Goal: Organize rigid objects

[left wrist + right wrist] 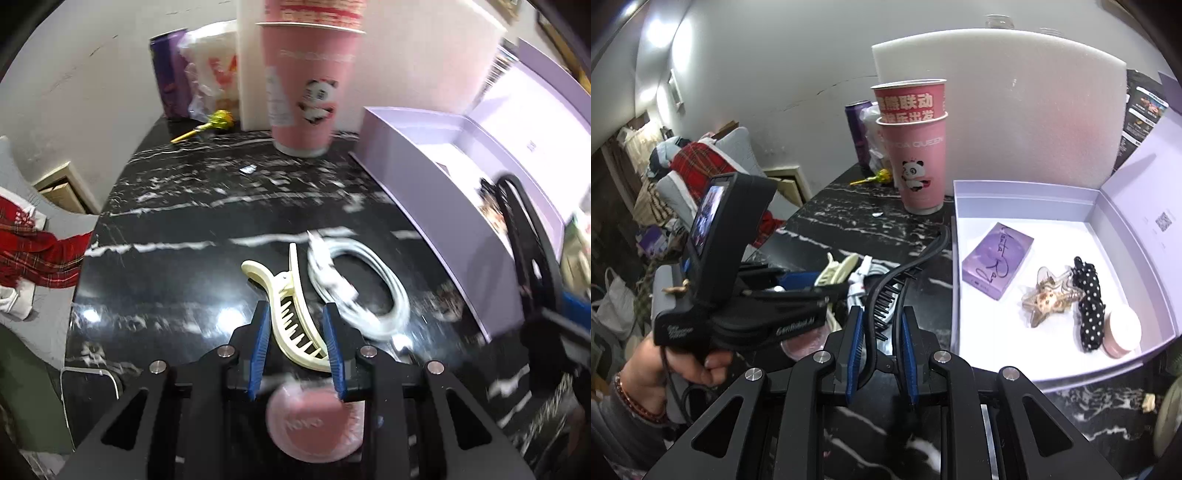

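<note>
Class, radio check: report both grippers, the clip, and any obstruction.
Left gripper shut on cream clip. Right gripper shut on black comb. White cable lies beside clip. Box open.

A lived-in home, a bedroom corner by the look; clothes heaped (676,173) behind (plaid among them); paper cups (916,147) on a marble table (207,206).

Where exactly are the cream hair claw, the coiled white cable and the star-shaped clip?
cream hair claw (291,314): left wrist view, on its toothed body.
coiled white cable (397,295): left wrist view, on the loop's right side.
star-shaped clip (1049,299): right wrist view, on its centre.
</note>
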The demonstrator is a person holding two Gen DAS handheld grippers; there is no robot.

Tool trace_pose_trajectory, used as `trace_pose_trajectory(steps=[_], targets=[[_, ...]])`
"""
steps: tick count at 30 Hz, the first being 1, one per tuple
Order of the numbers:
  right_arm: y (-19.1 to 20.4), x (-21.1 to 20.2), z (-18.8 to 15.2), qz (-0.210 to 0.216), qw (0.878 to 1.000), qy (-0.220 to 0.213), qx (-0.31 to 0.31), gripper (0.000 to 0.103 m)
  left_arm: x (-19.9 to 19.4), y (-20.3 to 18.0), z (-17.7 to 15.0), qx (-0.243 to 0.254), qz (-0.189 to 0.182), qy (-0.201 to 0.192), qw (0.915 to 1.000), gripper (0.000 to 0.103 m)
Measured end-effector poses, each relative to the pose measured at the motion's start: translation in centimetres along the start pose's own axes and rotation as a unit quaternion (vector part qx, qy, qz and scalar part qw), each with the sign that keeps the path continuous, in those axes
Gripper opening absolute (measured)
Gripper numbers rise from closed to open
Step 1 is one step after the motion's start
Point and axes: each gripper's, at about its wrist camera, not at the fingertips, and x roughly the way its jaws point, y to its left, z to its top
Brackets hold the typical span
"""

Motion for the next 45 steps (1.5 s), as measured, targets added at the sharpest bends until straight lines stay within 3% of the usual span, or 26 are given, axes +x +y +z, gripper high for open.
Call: trace_pose_trajectory(steps=[10, 21, 28, 32, 37, 44, 45], targets=[[1.5, -0.7, -2.8, 0.023, 0.999, 0.027, -0.008, 0.020, -2.4, -2.1, -4.1, 0.022, -0.035, 0.015, 0.9990, 0.029], [0.7, -1.6, -7.4, 0.009, 0.998, 0.068, 0.015, 0.020, -4.9, -6.4, -7.9, 0.072, -0.087, 0.028, 0.9932, 0.029], [-0.3, -2.0, -10.4, 0.000, 0.995, 0.094, 0.029, 0.021, -5.1, -8.0, -9.2, 0.097, -0.056, 0.018, 0.9936, 0.029], [-0.2, -2.0, -10.6, -0.012, 0.996, 0.087, 0.021, 0.021, -4.5, -8.0, -9.0, 0.097, -0.044, 0.019, 0.9941, 0.029], [0.0, -2.0, -10.6, -0.011, 0.997, 0.079, 0.019, 0.041, -4.5, -7.9, -9.0, 0.092, -0.042, 0.017, 0.9948, 0.029], [0.0, -1.8, -10.5, -0.026, 0.997, 0.069, 0.017, 0.042, -4.5, -7.9, -9.1, 0.078, -0.035, 0.006, 0.9963, 0.030], [-0.1, -1.9, -10.5, -0.030, 0.997, 0.067, 0.016, 0.038, -4.5, -7.8, -9.2, 0.074, -0.032, -0.001, 0.9968, 0.030]])
